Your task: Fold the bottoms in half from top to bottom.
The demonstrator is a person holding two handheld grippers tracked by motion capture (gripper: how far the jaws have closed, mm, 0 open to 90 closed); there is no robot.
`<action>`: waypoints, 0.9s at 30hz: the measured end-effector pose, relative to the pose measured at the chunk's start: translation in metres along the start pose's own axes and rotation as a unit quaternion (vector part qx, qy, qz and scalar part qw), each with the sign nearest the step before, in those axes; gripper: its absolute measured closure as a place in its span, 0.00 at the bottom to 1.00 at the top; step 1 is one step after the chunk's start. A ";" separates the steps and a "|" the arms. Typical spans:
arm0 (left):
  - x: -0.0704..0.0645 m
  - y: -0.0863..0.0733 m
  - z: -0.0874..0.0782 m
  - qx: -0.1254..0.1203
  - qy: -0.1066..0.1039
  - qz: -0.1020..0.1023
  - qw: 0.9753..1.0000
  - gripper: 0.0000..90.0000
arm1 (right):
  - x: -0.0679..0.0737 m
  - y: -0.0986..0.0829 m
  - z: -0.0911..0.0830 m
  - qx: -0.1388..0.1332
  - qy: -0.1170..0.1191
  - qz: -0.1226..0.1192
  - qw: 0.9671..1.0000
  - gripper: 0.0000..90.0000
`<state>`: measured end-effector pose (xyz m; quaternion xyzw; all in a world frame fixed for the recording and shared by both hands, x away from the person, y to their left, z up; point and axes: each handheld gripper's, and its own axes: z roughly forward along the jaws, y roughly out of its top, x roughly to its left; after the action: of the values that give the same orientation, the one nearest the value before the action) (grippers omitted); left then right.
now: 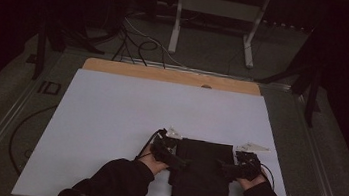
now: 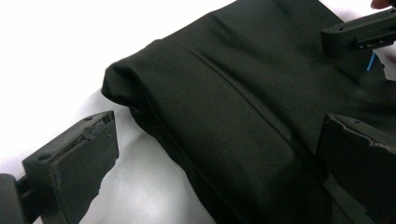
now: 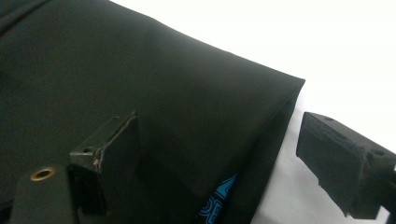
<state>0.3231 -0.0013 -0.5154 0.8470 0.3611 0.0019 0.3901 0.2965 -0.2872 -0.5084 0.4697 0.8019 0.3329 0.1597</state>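
1. Big white table (image 1: 109, 120) takes up most of the high view, with a wooden strip along its far edge.
2. The black folded garment (image 1: 202, 169) sits near the front edge, right of centre. It's a neat rectangle, matte dark fabric with a long seam across the top, thick rounded fold on the left, and a blue printed logo (image 3: 219, 200) peeking from the right edge.
3. Left gripper (image 1: 180, 161) is spread wide over the left fold.
4. Right gripper (image 1: 221, 170) is spread too, straddling the right edge.

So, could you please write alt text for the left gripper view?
A folded black garment lies on a white table, with the open left gripper straddling its folded edge. The other gripper's jaw shows at the top right corner.
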 end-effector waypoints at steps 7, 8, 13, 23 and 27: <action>-0.002 -0.001 0.005 0.019 0.012 -0.006 1.000 0.01 | -0.003 -0.002 0.004 0.016 0.006 0.014 1.000 0.15; -0.002 0.000 0.005 0.020 0.017 -0.007 1.000 0.02 | -0.002 -0.003 0.005 0.020 0.004 0.015 1.000 0.15; -0.002 -0.001 0.003 0.015 0.024 -0.017 0.999 0.09 | -0.002 -0.003 0.008 0.034 0.009 0.023 0.999 0.13; -0.008 -0.001 0.005 0.010 0.027 -0.023 0.999 0.28 | 0.001 -0.001 0.007 0.044 0.011 0.020 0.999 0.26; -0.009 -0.001 0.005 0.011 0.023 -0.024 0.999 0.33 | 0.004 0.000 0.005 0.047 0.022 0.015 0.999 0.39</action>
<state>0.3171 -0.0098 -0.5169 0.8421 0.3899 0.0081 0.3726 0.2976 -0.2819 -0.5113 0.4808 0.8132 0.3074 0.1145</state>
